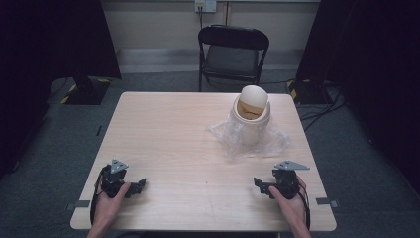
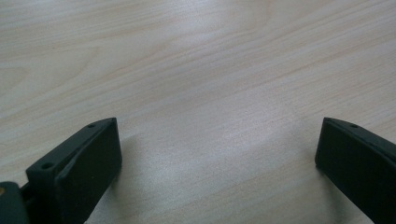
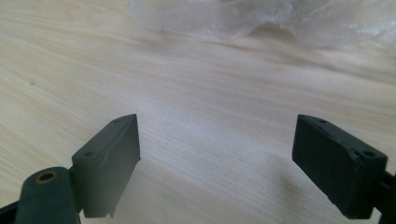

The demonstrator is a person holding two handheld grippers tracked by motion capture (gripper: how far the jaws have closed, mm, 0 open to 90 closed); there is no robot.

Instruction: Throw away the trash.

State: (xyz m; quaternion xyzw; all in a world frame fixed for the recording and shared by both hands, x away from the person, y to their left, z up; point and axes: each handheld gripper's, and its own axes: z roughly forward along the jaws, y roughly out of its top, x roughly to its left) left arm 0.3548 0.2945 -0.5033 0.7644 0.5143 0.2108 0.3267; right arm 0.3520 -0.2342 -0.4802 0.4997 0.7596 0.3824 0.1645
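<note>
While both grippers rested low at the near edge of the table (image 1: 163,129), we held the left gripper (image 1: 141,184) at about seven o'clock and the right gripper (image 1: 257,184) at about five, each with its jaws spread wide and nothing between them. We judged this a ready pose, hands parked well apart from the work. The bin (image 1: 250,119) stood upright at about one o'clock, its rounded lid (image 1: 253,96) tipped, with a clear bag (image 1: 277,139) crumpled around its base. The bag's edge (image 3: 261,21) lay ahead of the right gripper, so we expected that hand to reach first.
</note>
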